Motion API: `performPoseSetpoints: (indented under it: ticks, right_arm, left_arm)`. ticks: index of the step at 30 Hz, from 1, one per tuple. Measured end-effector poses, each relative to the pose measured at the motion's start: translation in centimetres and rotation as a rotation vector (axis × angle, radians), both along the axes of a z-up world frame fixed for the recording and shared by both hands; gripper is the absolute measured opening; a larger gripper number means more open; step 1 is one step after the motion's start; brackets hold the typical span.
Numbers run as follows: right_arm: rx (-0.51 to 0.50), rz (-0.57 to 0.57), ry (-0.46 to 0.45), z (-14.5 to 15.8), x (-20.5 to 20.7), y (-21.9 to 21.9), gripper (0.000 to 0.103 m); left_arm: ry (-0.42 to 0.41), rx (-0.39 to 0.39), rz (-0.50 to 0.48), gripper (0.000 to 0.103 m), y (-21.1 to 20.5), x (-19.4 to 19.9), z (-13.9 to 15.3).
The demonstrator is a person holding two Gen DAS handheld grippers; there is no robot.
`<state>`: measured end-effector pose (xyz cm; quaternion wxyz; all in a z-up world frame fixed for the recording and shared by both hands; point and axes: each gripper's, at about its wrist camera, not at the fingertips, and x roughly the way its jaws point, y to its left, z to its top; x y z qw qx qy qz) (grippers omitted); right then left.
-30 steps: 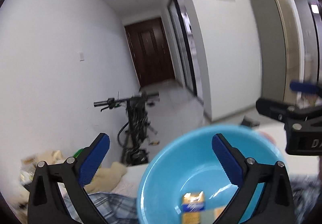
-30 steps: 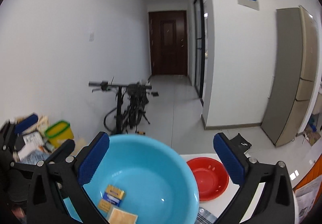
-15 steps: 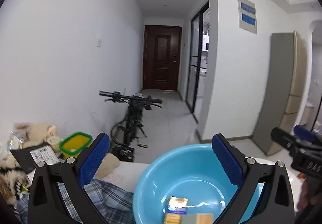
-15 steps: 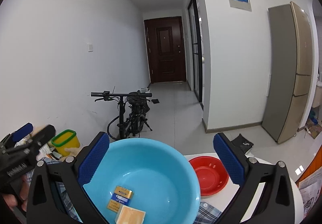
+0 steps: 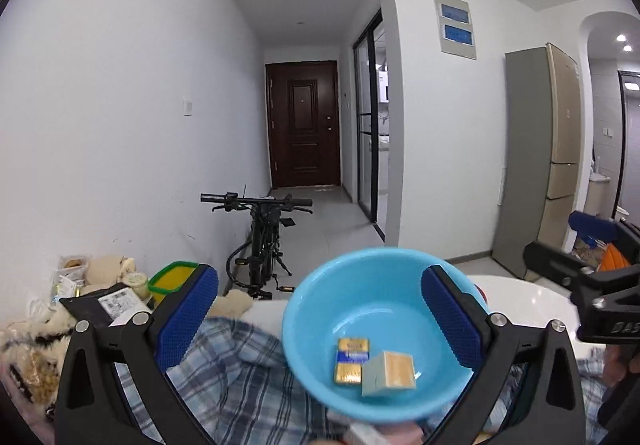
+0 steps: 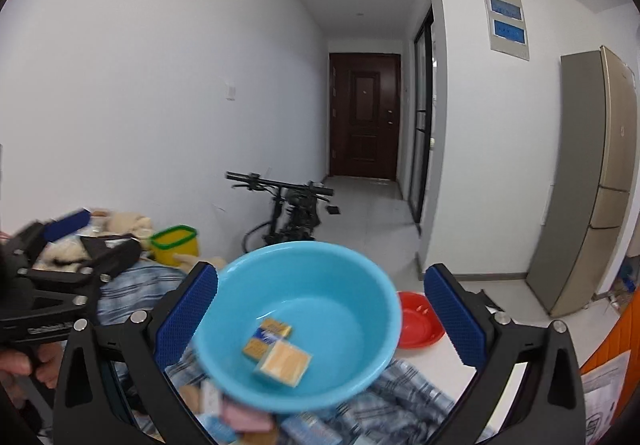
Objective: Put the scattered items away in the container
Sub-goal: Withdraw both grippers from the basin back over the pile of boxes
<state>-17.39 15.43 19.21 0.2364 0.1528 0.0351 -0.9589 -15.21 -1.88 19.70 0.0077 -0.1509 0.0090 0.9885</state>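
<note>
A light blue basin (image 5: 360,297) stands on a plaid cloth (image 5: 240,377) and holds a gold-and-blue packet (image 5: 351,365) and a tan box (image 5: 390,375). My left gripper (image 5: 320,285) hovers open before the basin, with nothing between its blue pads. In the right wrist view the same basin (image 6: 304,269) shows the packet (image 6: 266,337) and the box (image 6: 283,362). My right gripper (image 6: 322,277) is open too and holds nothing. Several small packs, one of them pink (image 6: 246,419), lie blurred on the cloth just in front of the basin.
A red dish (image 6: 418,321) sits on the white table (image 5: 520,297) right of the basin. A yellow tub with a green rim (image 6: 176,245), plush toys and bags crowd the left. A bicycle (image 5: 264,237) and a tall fridge (image 5: 540,165) stand beyond.
Both views have dipped, so the basin sits lower and larger with the packs in front now visible. The left view has levelled out from its tilt. Both grippers stay open.
</note>
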Motion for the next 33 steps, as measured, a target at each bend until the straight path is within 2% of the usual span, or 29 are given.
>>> performPoseSetpoints:
  ticks: [4, 8, 10, 15, 21, 28, 33]
  right_arm:
    - [-0.044, 0.034, 0.004, -0.7, 4.1, 1.6, 0.103]
    - [-0.073, 0.039, -0.002, -2.3, 7.7, 2.7, 0.103]
    - [-0.091, 0.049, -0.006, -2.9, 9.2, 3.1, 0.103]
    - [-0.097, 0.024, 0.001, -4.6, 12.7, 5.0, 0.103]
    - [-0.107, -0.031, 0.007, -7.0, 16.3, 7.6, 0.103]
    - [-0.064, -0.050, -0.113, -10.9, 17.9, 8.8, 0.103]
    - [-0.067, -0.038, -0.178, -11.7, 17.3, 9.1, 0.103]
  left_arm:
    - [0.004, 0.001, -0.025, 0.103, 0.5, 4.2, -0.2]
    - [0.103, -0.056, 0.020, 0.103, 1.0, 10.1, -1.0]
    - [0.115, -0.037, 0.011, 0.103, 0.9, 12.6, -1.6]
    - [0.058, 0.037, -0.020, 0.103, 0.3, 16.3, -3.4]
    - [0.044, 0.007, 0.032, 0.103, 0.7, 20.2, -5.8]
    - [-0.074, 0.031, 0.032, 0.103, 0.0, 21.6, -9.5]
    - [-0.139, 0.030, 0.028, 0.103, 0.0, 20.5, -10.5]
